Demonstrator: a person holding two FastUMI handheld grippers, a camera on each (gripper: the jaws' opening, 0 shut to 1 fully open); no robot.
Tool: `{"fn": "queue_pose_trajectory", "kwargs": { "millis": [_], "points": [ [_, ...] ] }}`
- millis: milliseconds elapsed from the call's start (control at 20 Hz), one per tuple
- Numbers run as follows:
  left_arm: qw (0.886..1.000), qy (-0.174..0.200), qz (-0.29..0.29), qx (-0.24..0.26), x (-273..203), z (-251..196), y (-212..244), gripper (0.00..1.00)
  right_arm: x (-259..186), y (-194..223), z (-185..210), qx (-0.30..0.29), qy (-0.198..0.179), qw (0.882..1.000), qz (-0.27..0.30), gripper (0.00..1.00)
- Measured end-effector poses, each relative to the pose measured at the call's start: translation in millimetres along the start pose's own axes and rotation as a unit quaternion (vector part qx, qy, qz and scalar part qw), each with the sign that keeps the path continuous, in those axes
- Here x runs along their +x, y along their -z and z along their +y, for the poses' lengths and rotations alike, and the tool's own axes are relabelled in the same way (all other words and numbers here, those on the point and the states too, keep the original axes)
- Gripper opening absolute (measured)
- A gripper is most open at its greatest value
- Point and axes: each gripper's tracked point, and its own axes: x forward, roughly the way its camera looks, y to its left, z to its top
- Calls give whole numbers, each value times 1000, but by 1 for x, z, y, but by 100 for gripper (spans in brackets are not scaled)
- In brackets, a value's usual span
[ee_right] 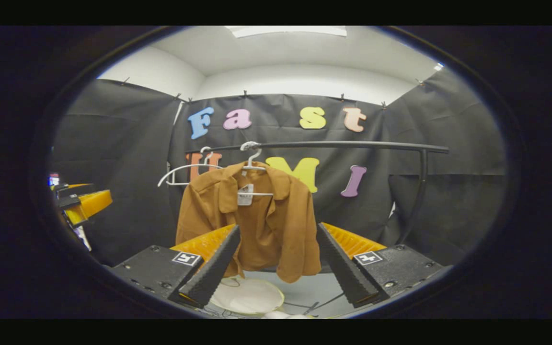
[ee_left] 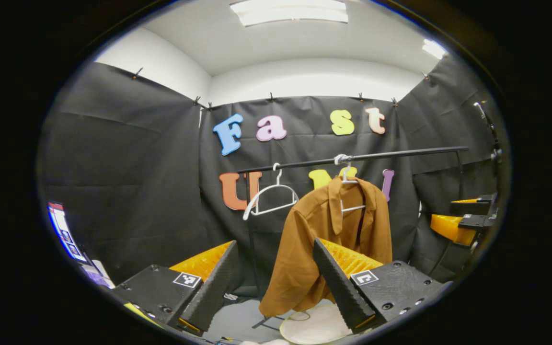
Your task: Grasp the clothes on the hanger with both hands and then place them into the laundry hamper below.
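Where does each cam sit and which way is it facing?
Left gripper view: rides the left tool, open, facing the brown shirt from its left; right tool at the edge.
Right gripper view: rides the right tool, open, facing the shirt head-on; left tool at the edge.
Shared: shirt, black rail, empty white hanger, white hamper below.

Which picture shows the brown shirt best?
The right gripper view: the brown shirt hangs facing the camera, with collar, both shoulders and hem showing between the open fingers. In the left gripper view the shirt hangs side-on, and that gripper's finger covers part of it.
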Motion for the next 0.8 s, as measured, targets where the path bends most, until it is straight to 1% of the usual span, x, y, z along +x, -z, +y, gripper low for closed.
{"fn": "queue_pose_trajectory", "kwargs": {
  "millis": [100,250,350,450,650,800],
  "points": [
    [1000,9,-2,2,5,-8,2,98,6,-1,-3,-3,3,1000,-3,100],
    [1000,27,-3,4,19,-29,8,98,26,-1,-4,-17,-4,1000,-7,100],
    [999,34,-13,6,33,-45,7,98,38,-1,-5,-19,-12,1000,-9,100],
    [999,40,-18,-4,49,-61,9,98,61,0,-9,-19,-21,1000,-8,100],
    [998,52,-23,-20,84,-96,12,98,109,4,-17,-9,-54,999,0,100],
    [998,47,-29,-14,113,-114,15,98,145,10,-27,-14,-72,997,8,100]
  ]
}}
